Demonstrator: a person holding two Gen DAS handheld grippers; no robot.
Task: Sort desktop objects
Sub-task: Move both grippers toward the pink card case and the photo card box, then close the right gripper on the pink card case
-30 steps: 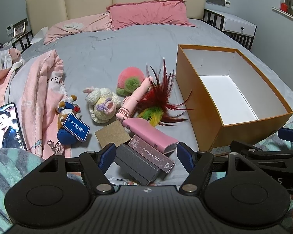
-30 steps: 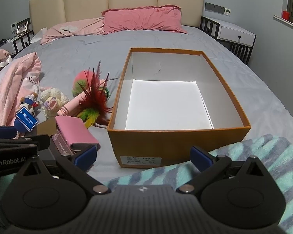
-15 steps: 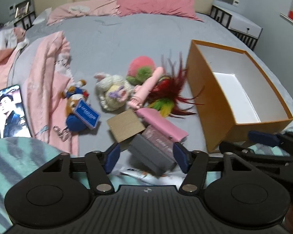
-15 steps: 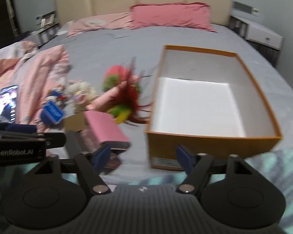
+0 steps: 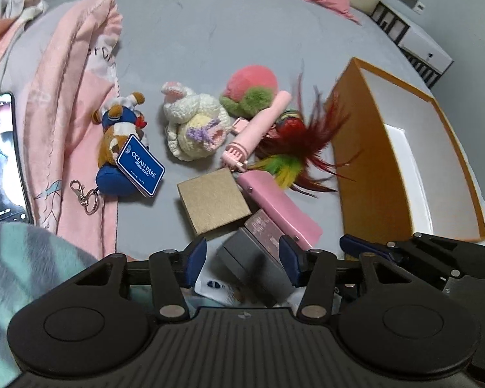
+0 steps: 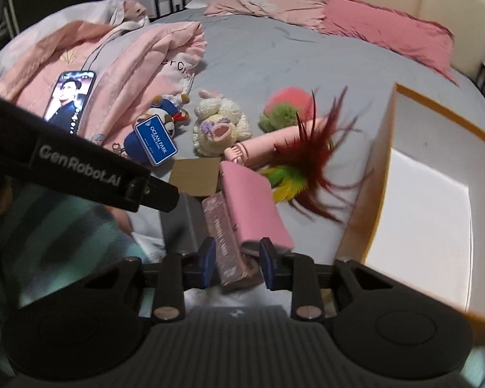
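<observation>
Small objects lie on a grey bed beside an open orange box [image 5: 365, 161], which also shows in the right wrist view [image 6: 371, 174]. My left gripper [image 5: 242, 258] is open, its fingers either side of a grey box [image 5: 249, 258]. My right gripper [image 6: 237, 263] is open around the near end of a mauve photo-card box [image 6: 223, 236], next to a pink case [image 6: 252, 203]. Further back lie a brown card [image 5: 213, 200], a feather toy [image 5: 294, 152], a pink stick fan [image 5: 258, 129], a crochet bunny [image 5: 194, 126], a peach plush [image 5: 252, 87] and a keychain doll [image 5: 123, 152].
A pink quilt [image 5: 64, 97] covers the left side, with a lit phone [image 5: 0, 161] on it. A teal striped blanket [image 5: 22, 258] lies at the near left. Pink pillows [image 6: 371, 22] and a headboard are at the back.
Both grippers have moved forward and down over the pile. The right gripper swung left from the orange box to the photo-card box, and its jaws have narrowed. The left jaws now flank the grey box.
</observation>
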